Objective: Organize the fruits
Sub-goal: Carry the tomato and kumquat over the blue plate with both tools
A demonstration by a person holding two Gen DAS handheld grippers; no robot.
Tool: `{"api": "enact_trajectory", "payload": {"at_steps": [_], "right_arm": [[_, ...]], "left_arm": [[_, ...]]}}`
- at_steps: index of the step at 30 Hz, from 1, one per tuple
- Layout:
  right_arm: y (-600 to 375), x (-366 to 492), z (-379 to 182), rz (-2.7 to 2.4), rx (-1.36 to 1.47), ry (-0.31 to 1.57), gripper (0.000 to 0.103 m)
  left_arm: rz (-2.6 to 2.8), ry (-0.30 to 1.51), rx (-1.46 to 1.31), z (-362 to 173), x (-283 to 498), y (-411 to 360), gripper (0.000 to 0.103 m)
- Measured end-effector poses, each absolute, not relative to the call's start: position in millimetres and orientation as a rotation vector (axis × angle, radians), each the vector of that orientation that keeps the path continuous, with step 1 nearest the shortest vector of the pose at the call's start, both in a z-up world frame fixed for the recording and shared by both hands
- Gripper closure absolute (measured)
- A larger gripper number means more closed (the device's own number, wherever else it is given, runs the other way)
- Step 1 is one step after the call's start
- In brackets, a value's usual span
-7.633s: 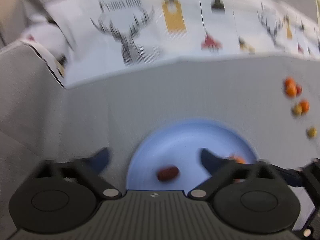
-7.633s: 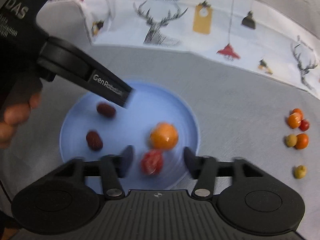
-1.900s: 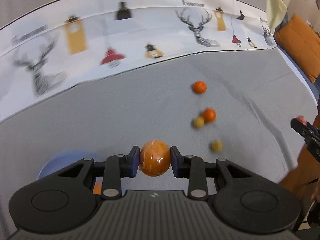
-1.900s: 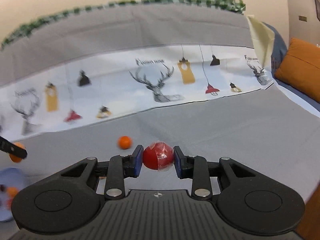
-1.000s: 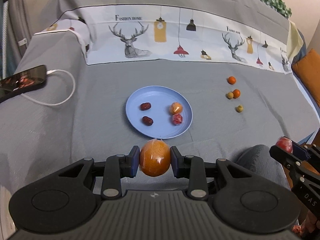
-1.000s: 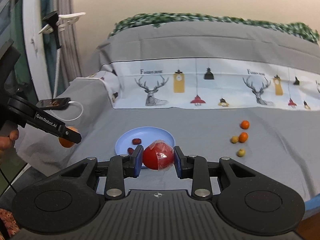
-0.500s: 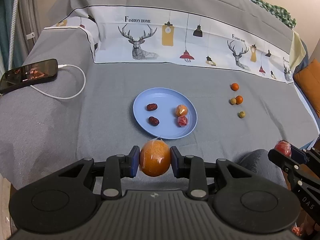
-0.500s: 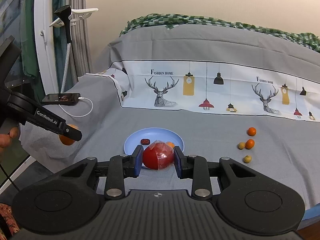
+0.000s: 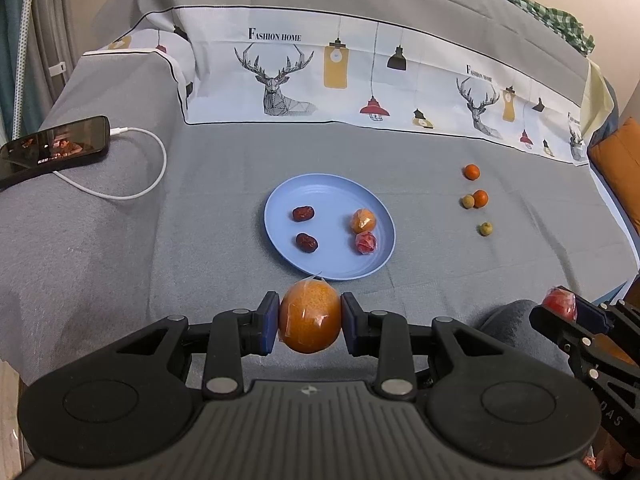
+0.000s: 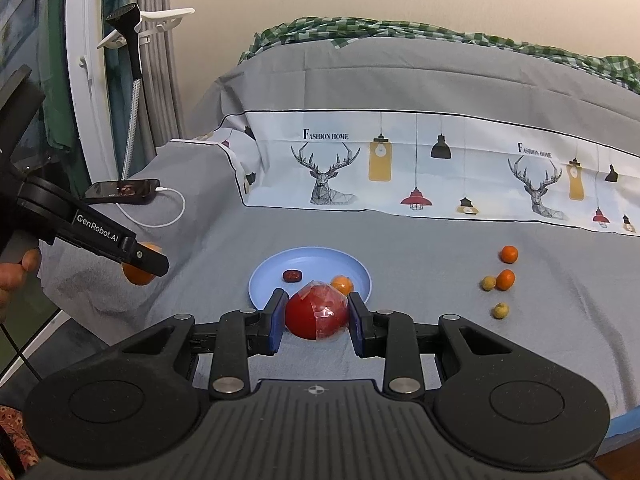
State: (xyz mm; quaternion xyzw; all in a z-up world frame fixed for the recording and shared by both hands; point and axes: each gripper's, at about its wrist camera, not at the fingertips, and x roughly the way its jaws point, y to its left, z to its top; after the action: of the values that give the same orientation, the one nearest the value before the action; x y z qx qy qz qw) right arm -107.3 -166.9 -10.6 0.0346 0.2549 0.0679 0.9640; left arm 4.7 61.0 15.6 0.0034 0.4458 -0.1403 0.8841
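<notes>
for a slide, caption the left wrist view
Left gripper clamps a plastic-wrapped orange fruit above the grey cloth, short of the round blue plate holding four fruits.

Wrapped orange fruit [image 9: 310,317] held up near blue plate [image 9: 280,196] w/ 2 dark red dates [image 9: 303,213], small wrapped orange [image 9: 363,221] & wrapped red [image 9: 365,243] on it; wrapped red fruit [image 10: 317,312] held likewise; 4 small loose fruits [image 9: 476,199] well right on grey cloth.

Left gripper [image 9: 310,322] angled downward, pads clamped on wrapped orange fruit [image 9: 310,316]. Right gripper [image 10: 316,316] at its 3 o'clock — pads gripping wrapped red fruit [image 10: 316,312], shallower tilt.
</notes>
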Motion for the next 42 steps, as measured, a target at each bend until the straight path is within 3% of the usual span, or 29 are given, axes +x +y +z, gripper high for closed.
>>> {"api": "enact_trajectory", "payload": {"at_steps": [18,42], "right_arm": [[-153.1,-62.5,-25.2,0.204,0.040,0.572,0.069],[-126.5,94.8,-127.6,0.264,0.003,0.750,0.069]], "left_arm": [[-0.254,0.987,-0.043,-1.8,48.0,67.6,0.067],[-0.309,1.094,0.112,-118.6,218.2,8.2,0.067]]}}
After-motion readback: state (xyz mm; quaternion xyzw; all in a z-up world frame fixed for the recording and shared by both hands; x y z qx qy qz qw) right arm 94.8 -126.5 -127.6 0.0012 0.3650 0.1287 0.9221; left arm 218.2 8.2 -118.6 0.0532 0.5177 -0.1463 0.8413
